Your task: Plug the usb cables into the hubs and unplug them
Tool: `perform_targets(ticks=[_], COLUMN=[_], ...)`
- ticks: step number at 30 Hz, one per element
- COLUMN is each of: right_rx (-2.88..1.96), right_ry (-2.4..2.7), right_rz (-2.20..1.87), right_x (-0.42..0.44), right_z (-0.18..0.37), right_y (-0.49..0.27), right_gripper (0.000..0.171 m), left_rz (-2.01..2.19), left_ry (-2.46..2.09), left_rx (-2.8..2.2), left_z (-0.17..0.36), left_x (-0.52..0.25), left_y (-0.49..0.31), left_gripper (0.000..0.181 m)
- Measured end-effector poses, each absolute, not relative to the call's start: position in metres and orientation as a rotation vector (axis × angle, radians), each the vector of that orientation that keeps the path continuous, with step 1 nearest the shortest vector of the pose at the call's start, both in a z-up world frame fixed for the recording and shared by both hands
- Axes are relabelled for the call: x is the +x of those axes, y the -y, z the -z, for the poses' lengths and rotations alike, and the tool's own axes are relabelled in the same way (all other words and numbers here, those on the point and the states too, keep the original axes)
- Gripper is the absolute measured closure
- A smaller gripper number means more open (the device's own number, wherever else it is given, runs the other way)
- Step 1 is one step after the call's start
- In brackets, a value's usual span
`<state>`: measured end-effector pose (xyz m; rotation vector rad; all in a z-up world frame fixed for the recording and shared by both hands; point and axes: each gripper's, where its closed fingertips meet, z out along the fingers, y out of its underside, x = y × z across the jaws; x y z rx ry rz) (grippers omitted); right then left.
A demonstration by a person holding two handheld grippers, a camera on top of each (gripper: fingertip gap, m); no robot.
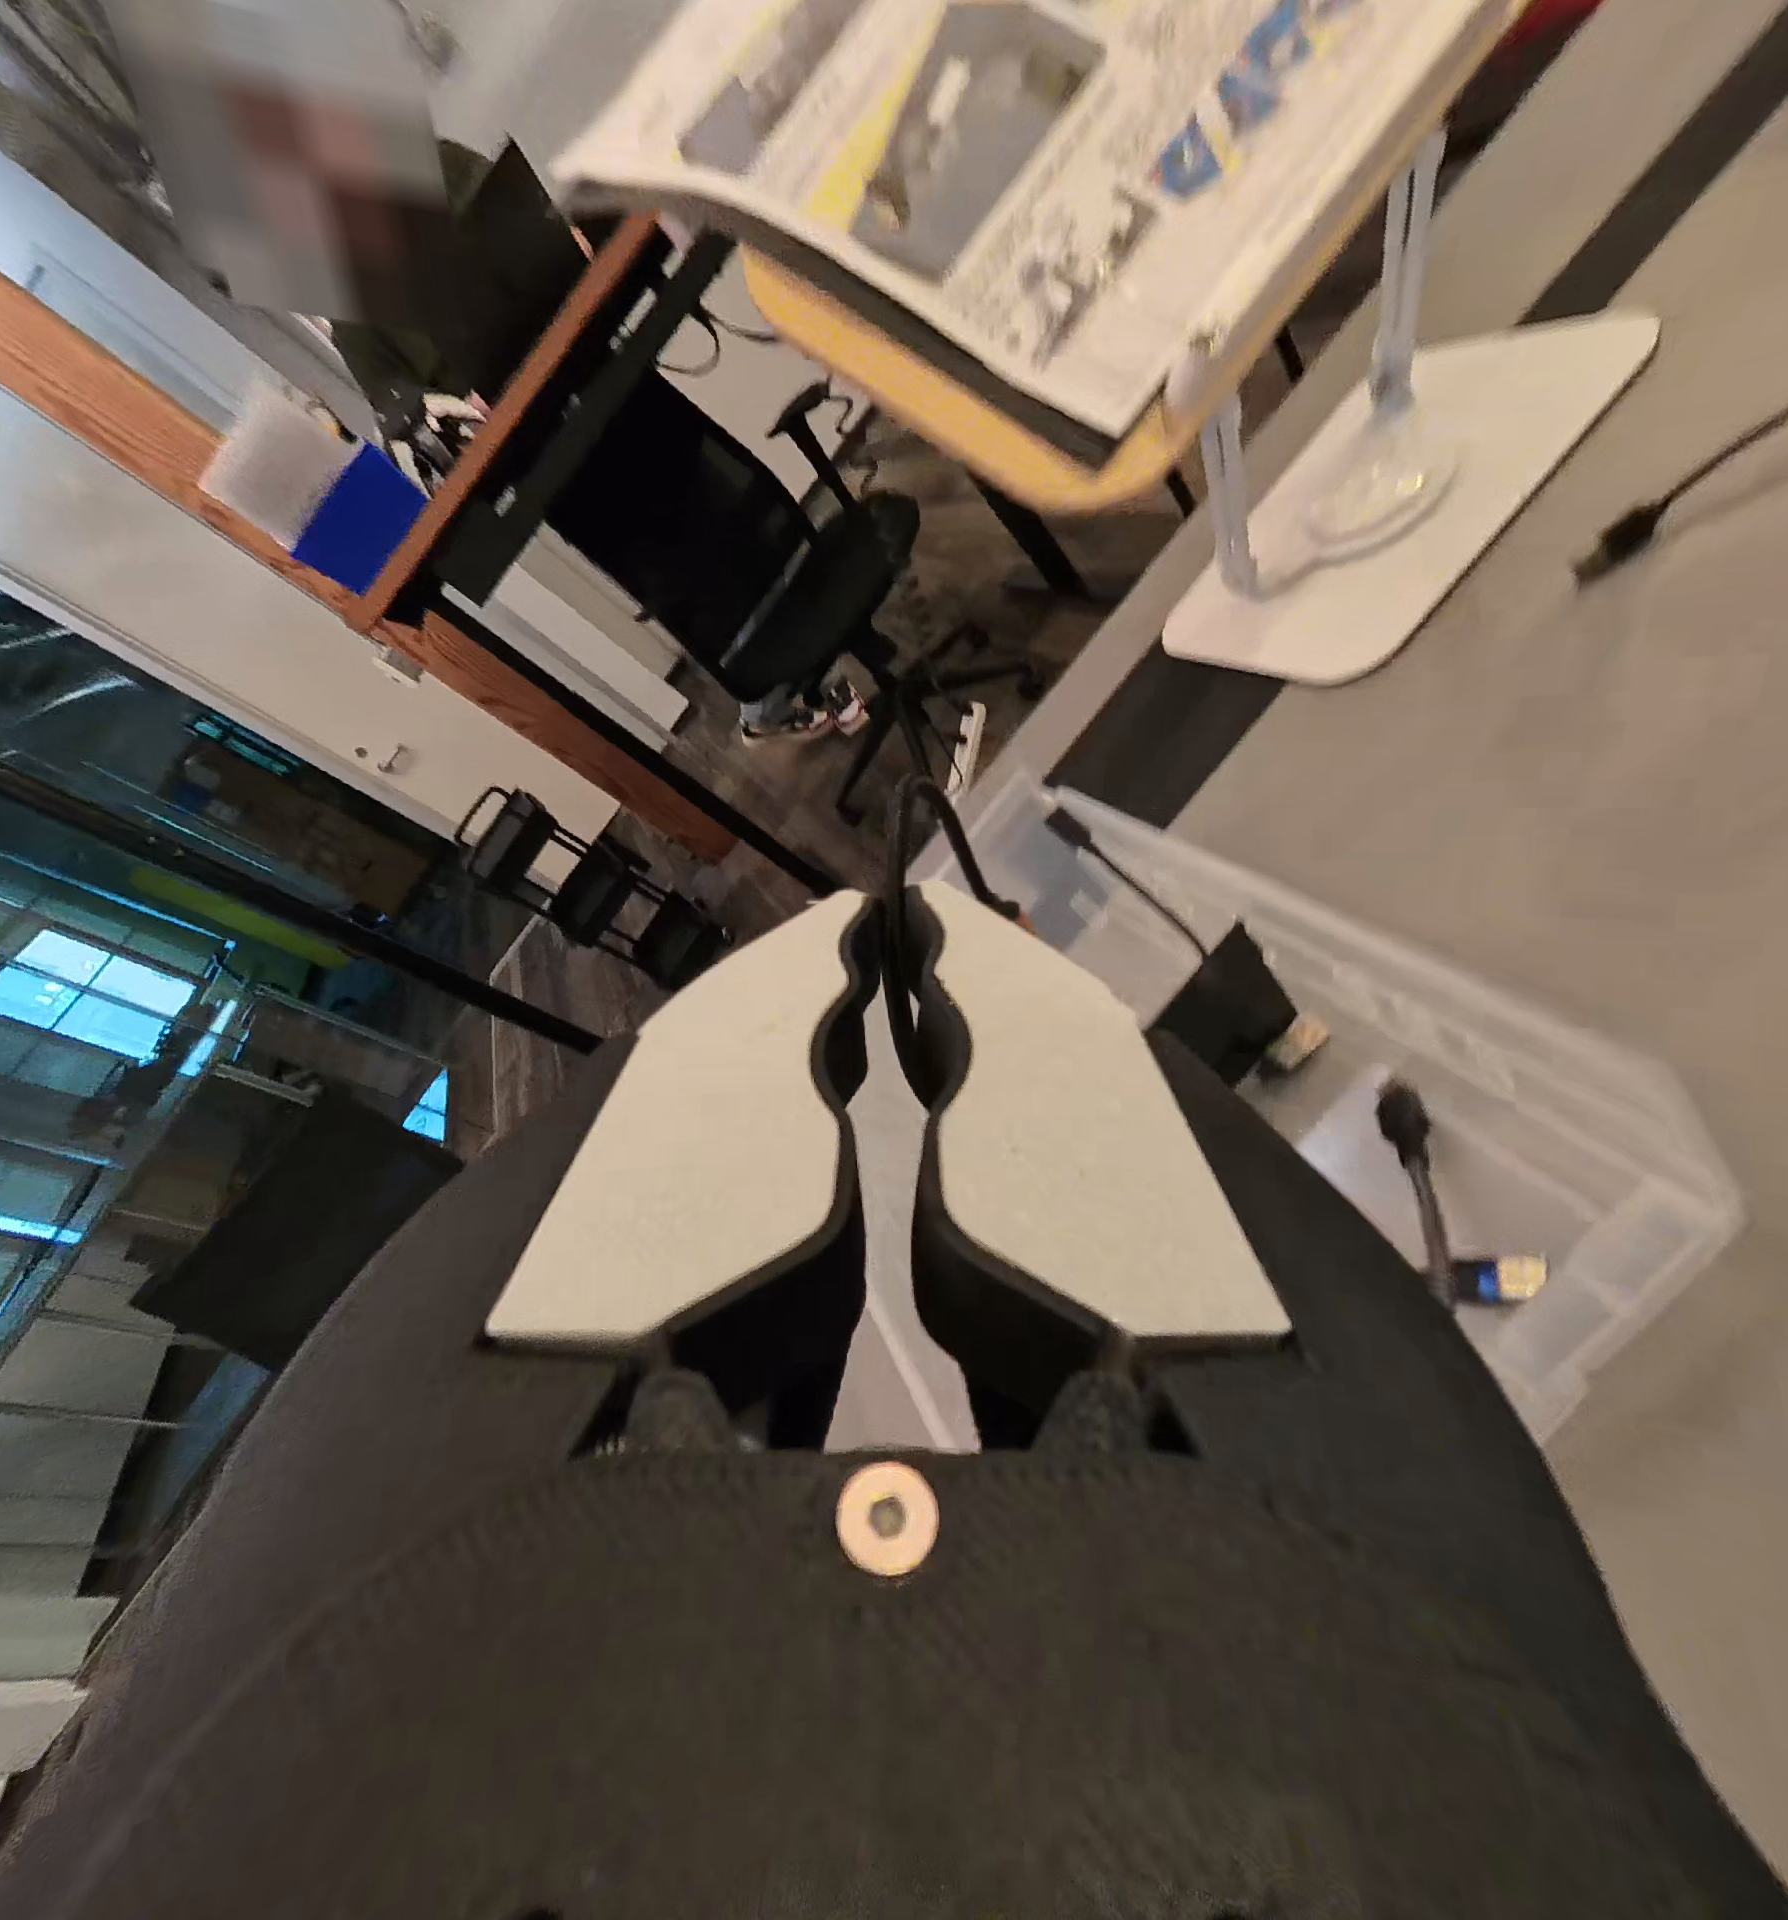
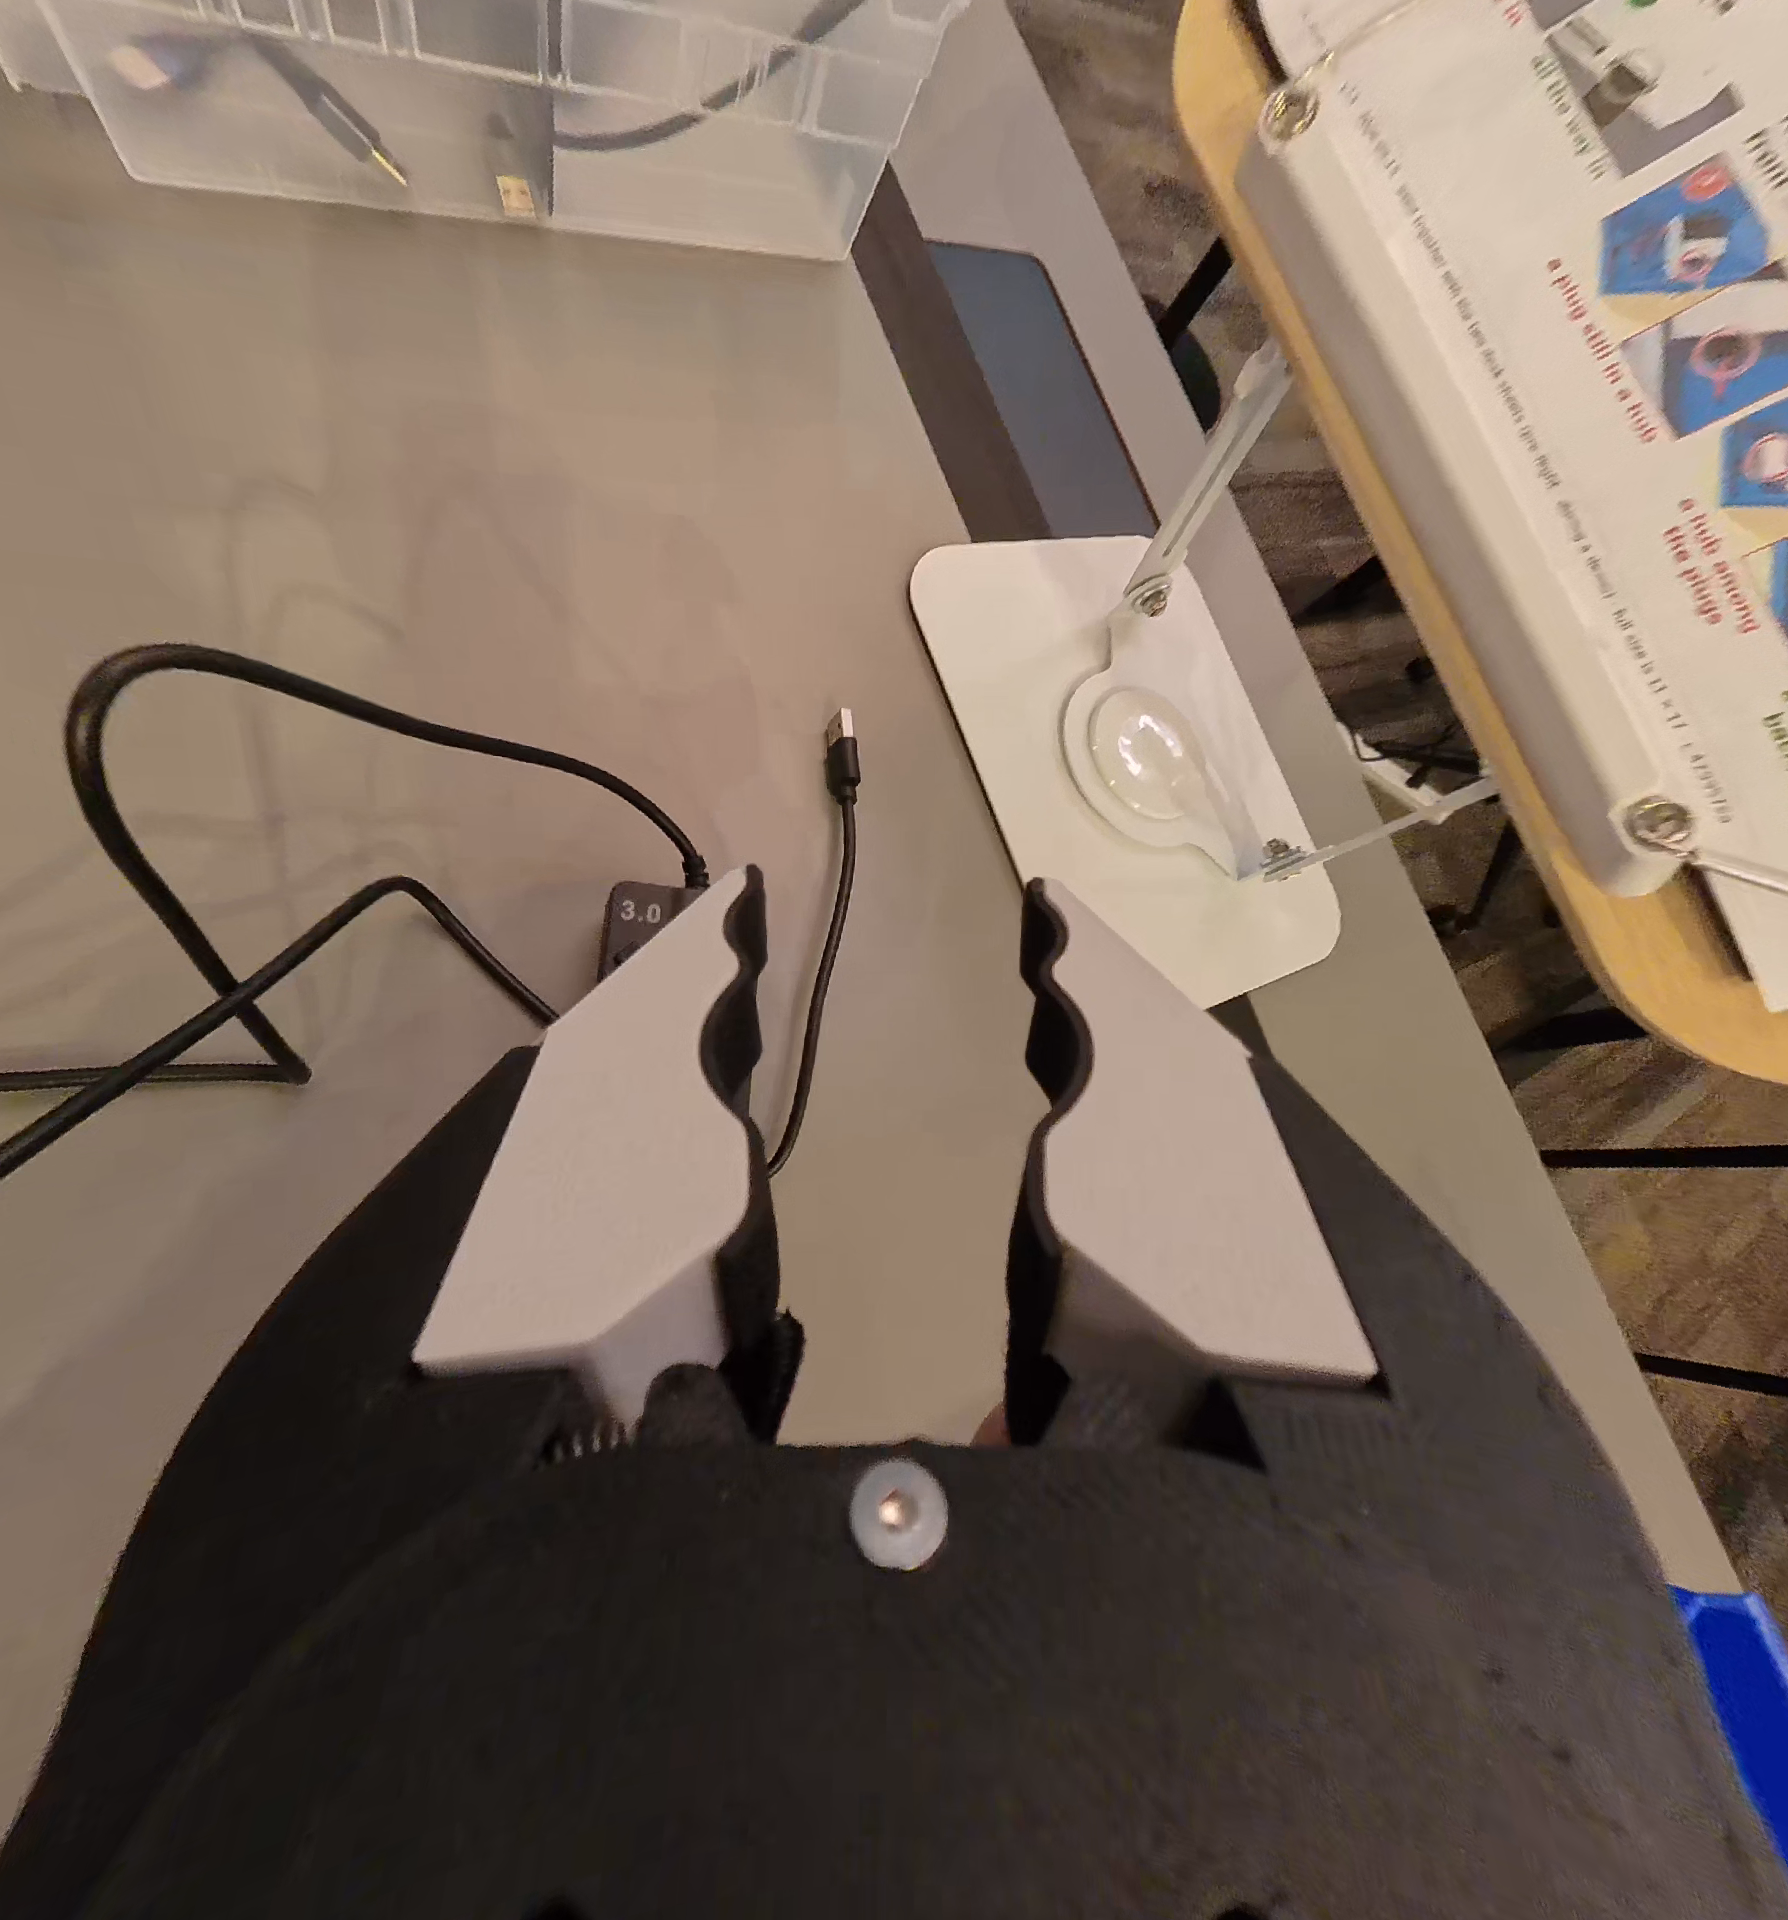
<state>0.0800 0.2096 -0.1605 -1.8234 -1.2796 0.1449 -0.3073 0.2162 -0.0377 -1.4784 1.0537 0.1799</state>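
In the left wrist view my left gripper (image 1: 895, 925) is shut on a thin black cable (image 1: 921, 821), which loops out past the fingertips, raised above the table edge. In the right wrist view my right gripper (image 2: 890, 914) is open and empty, low over the grey table (image 2: 350, 468). A black USB plug (image 2: 841, 750) on a thin cable lies unplugged just ahead of its left finger. A black hub (image 2: 641, 920) lies partly hidden behind that finger, with a thicker black cable (image 2: 142, 727) looping off to the left.
A clear plastic bin (image 2: 516, 114) with spare cables stands at the table's far side; it also shows in the left wrist view (image 1: 1492, 1091). A white stand base (image 2: 1129, 769) carries a tilted instruction board (image 2: 1596, 416) at the table's right edge. A dark flat slab (image 2: 1025, 384) lies near it. Some 40 cm of space lies between my two pairs of fingers. The black USB plug (image 2: 841, 750) is about 15 cm from my right fingertips and 40 cm from my left. It is also in sight in the left wrist view (image 1: 1610, 549).
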Motion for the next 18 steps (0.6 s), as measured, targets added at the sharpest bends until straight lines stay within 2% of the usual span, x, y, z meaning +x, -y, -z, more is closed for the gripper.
perform_targets(ticks=[5, 11, 18], right_rx=[-1.772, -1.714, -1.658], right_ry=[1.258, 1.232, 1.227], right_rz=[-0.133, -0.148, -0.214], right_x=[0.083, 0.084, 0.087], right_z=[0.138, 0.116, 0.097], right_y=[-0.204, -0.196, -0.183], right_gripper=[0.124, 0.125, 0.124], left_rz=[-0.086, 0.123, 0.314], left_ry=[-1.033, -1.015, -1.063], left_rx=[-1.382, -1.318, -1.263], left_z=[-0.009, -0.039, -0.031], left_x=[-0.246, -0.155, -0.062], left_y=[-0.202, -0.188, -0.167], left_gripper=[0.177, 0.178, 0.177])
